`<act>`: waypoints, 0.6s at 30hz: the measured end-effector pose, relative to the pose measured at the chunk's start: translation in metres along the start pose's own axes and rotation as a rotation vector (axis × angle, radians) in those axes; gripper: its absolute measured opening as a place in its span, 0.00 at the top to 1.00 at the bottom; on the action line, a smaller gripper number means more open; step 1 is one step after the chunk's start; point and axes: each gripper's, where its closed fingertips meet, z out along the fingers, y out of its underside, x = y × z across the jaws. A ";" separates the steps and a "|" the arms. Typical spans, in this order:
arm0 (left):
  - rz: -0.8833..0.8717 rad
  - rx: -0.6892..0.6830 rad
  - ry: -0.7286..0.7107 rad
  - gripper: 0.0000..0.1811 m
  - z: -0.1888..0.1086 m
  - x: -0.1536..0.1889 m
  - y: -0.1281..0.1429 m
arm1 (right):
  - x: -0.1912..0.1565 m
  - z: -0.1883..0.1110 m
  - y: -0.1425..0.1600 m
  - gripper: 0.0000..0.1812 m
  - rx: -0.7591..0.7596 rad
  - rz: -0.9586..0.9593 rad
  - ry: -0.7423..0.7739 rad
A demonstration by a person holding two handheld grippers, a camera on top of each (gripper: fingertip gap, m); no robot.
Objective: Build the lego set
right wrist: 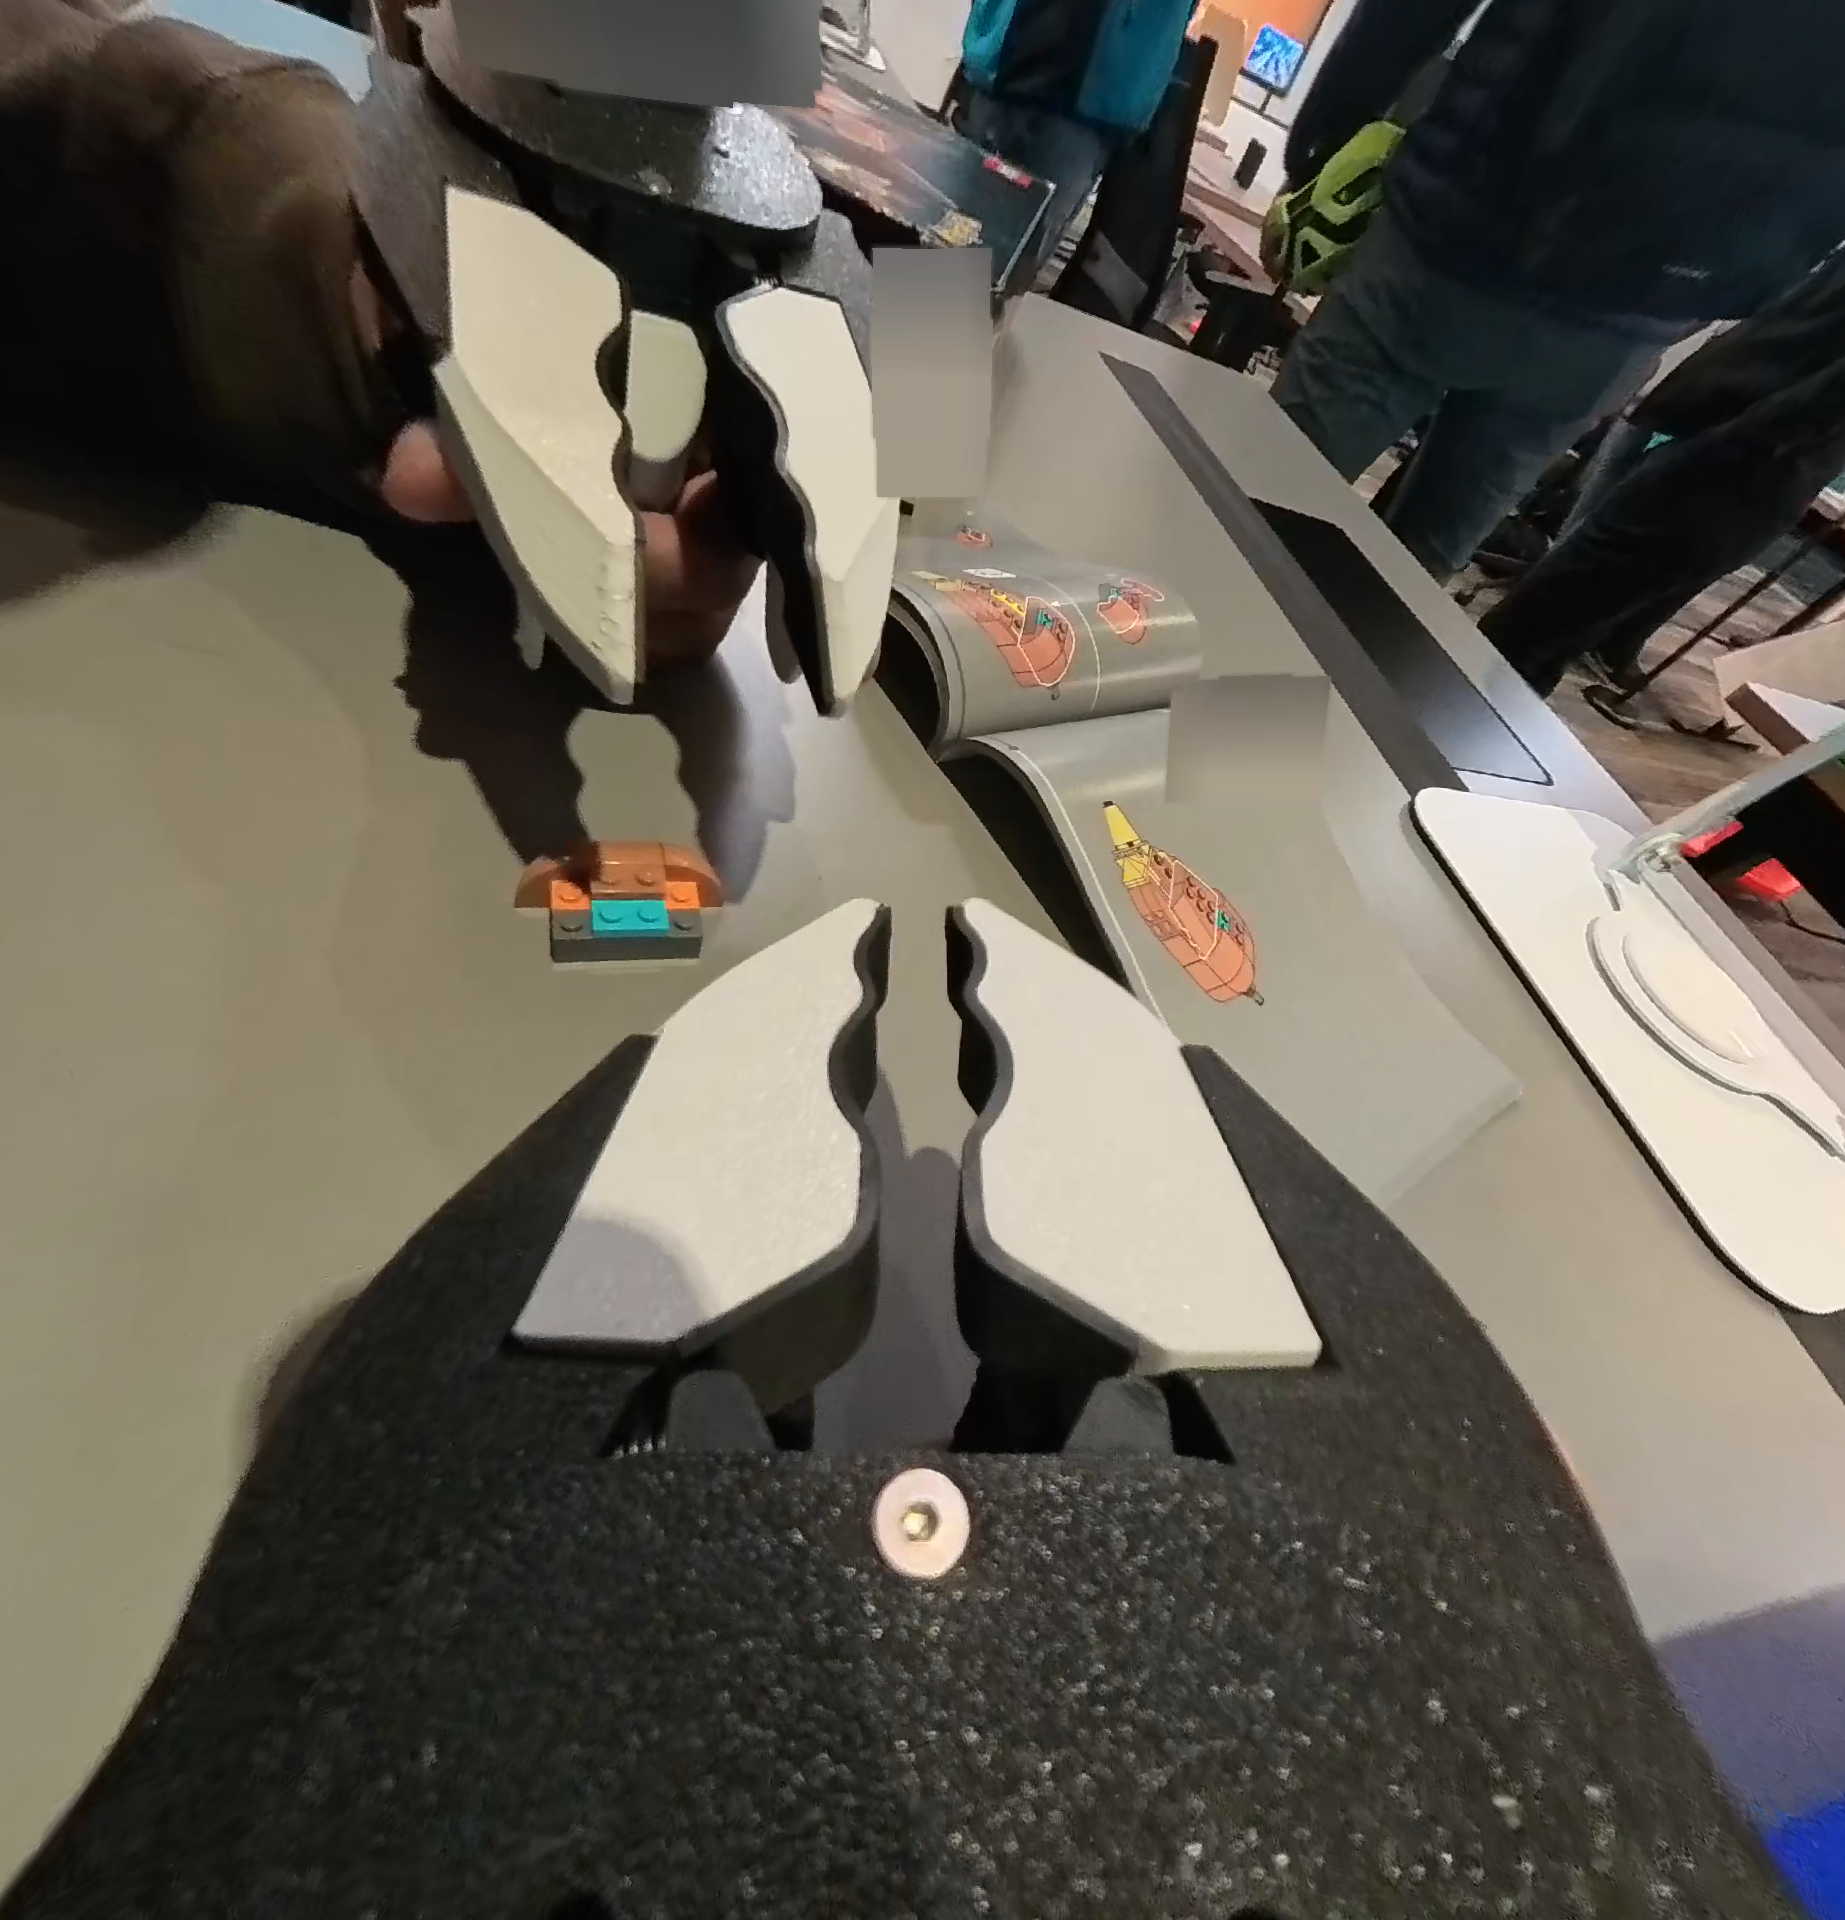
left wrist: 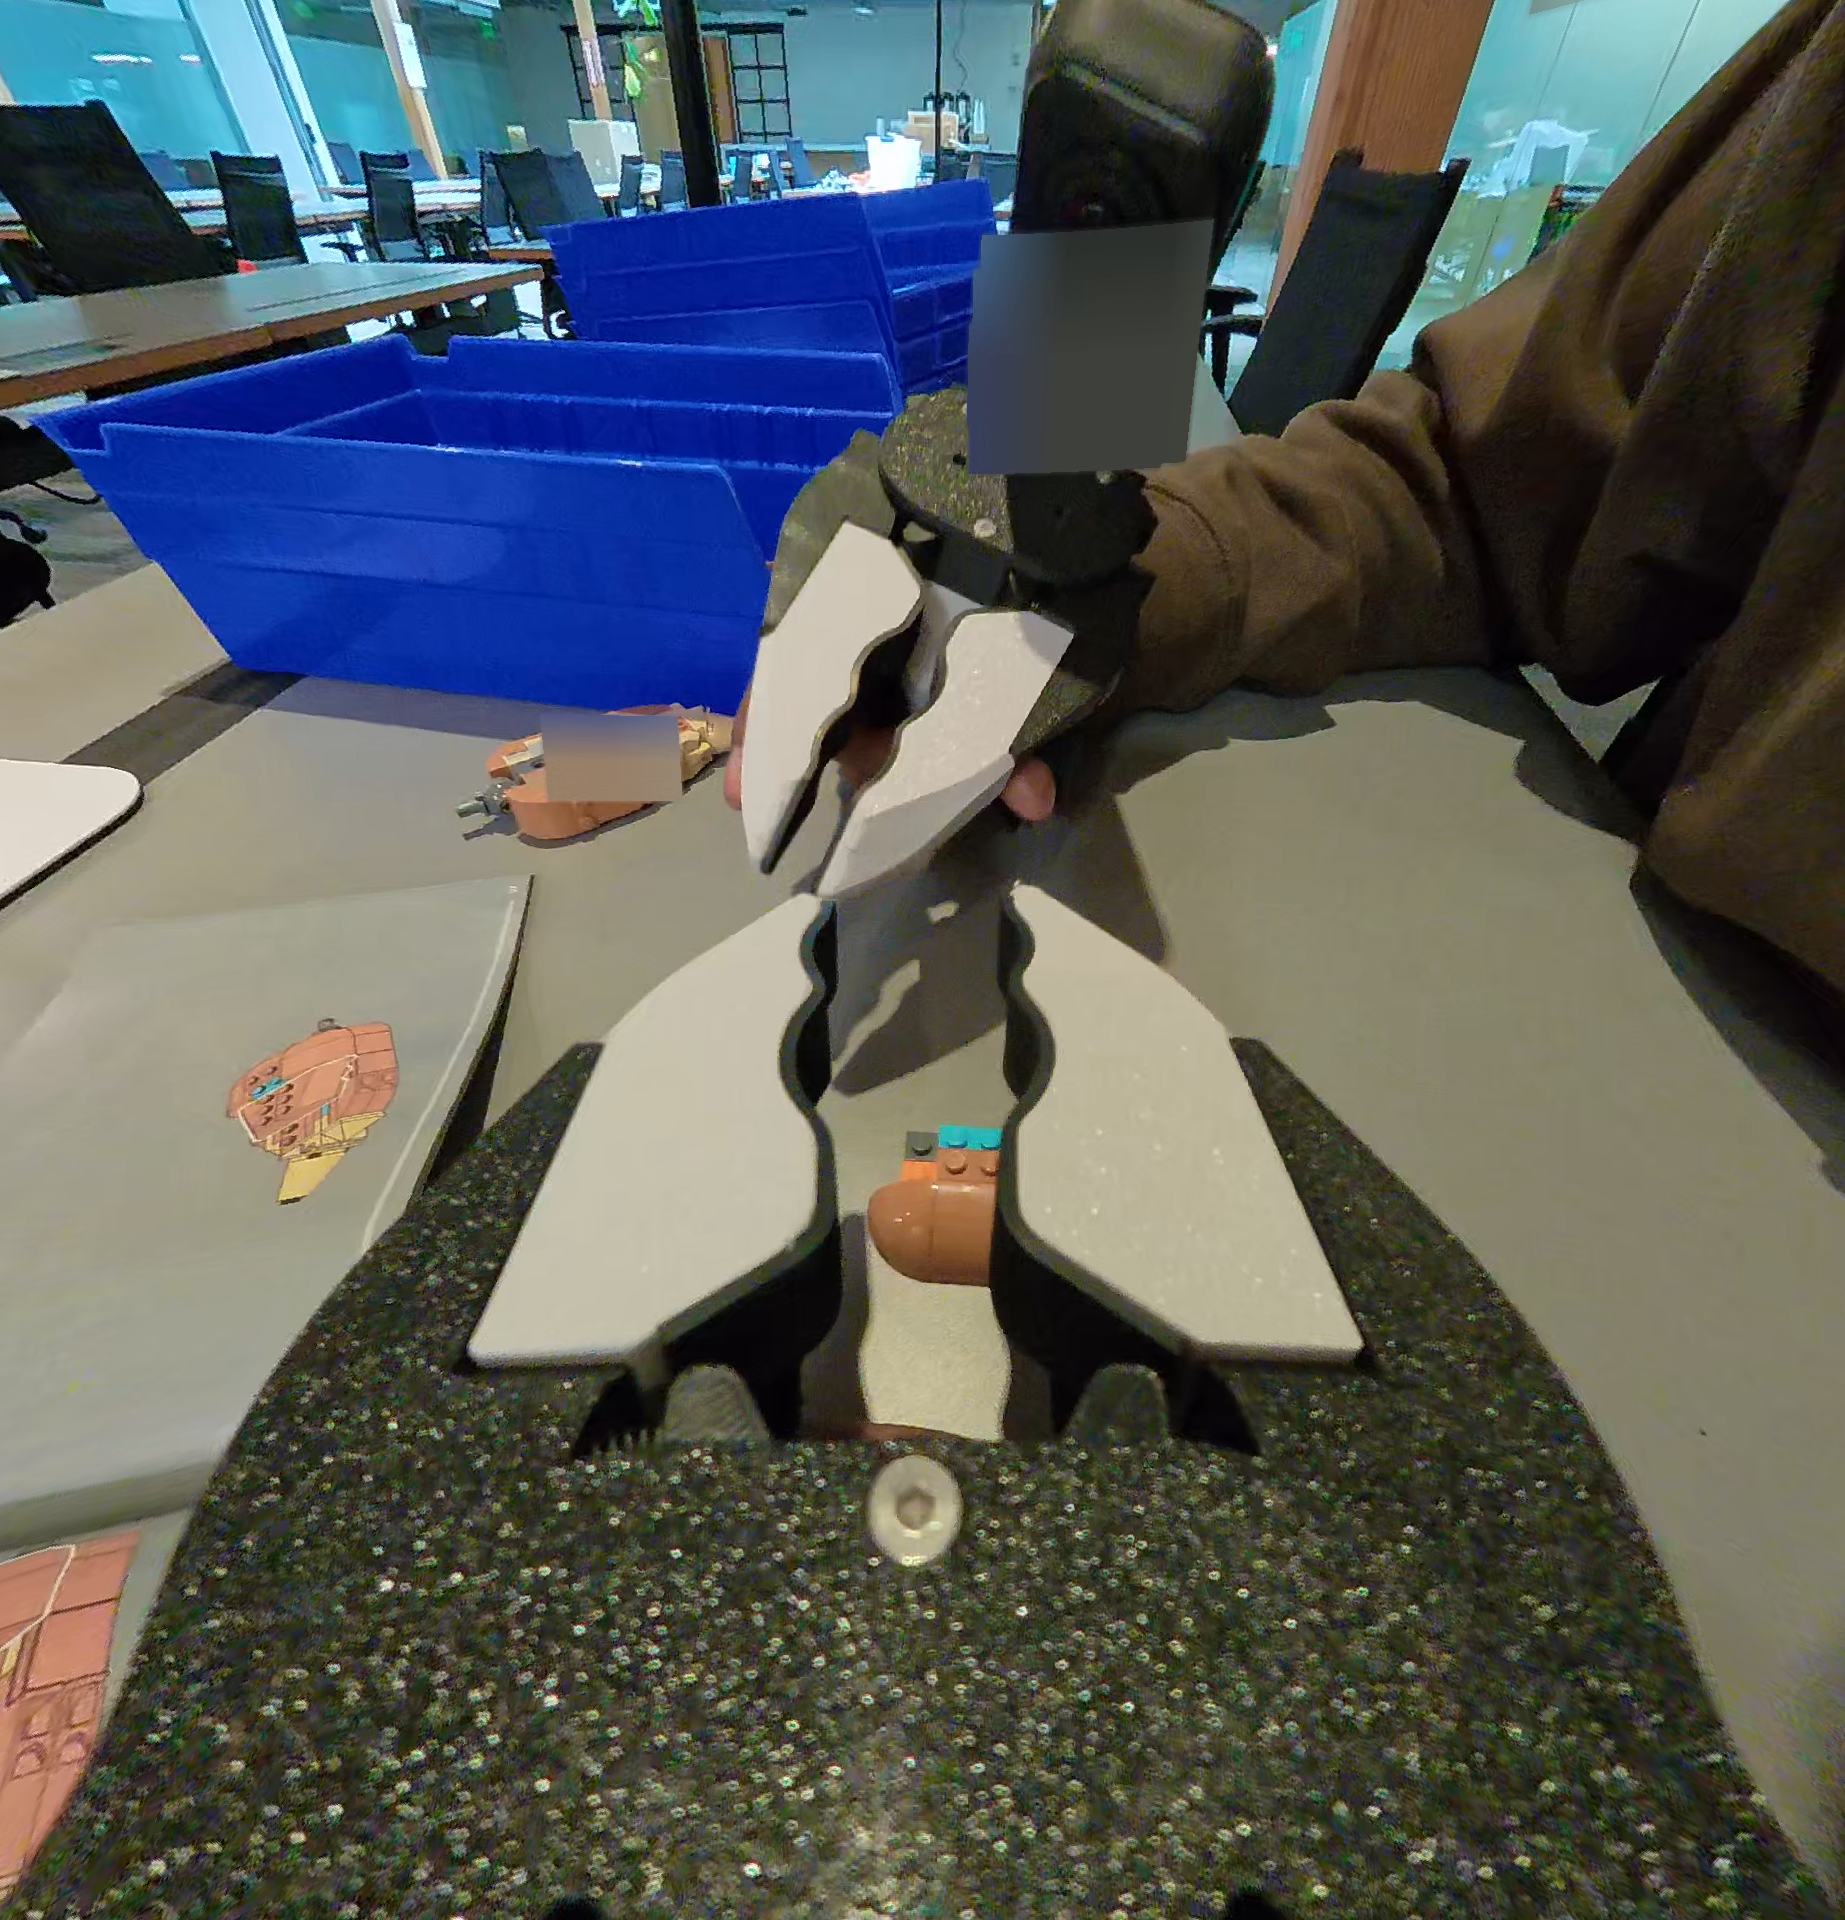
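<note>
Two grippers are seen over a grey table, tips facing each other w/ nothing held. Blue bins are set at the table's far side, and an open instruction booklet is laid beside the work area. The left gripper is held w/ fingers moderately apart, approx. over the small lego sub-assembly (brown curved piece, orange, teal and dark grey parts), which rests on the table untouched. The right gripper is seen w/ fingers narrowly apart, just beside that piece. A larger brown lego build lies near the bins.
</note>
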 end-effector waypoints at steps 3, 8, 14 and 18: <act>0.006 -0.005 -0.007 0.84 0.000 -0.001 0.001 | 0.007 -0.009 -0.012 0.95 0.043 0.021 0.038; 0.012 -0.010 -0.010 0.84 0.000 -0.001 0.001 | 0.036 -0.044 -0.053 0.95 0.118 0.073 0.111; 0.008 -0.010 -0.009 0.84 0.000 -0.001 0.001 | 0.129 -0.137 -0.044 0.95 -0.026 0.159 0.360; 0.000 -0.007 -0.010 0.84 0.000 -0.002 0.001 | 0.172 -0.196 0.008 0.94 -0.202 0.304 0.459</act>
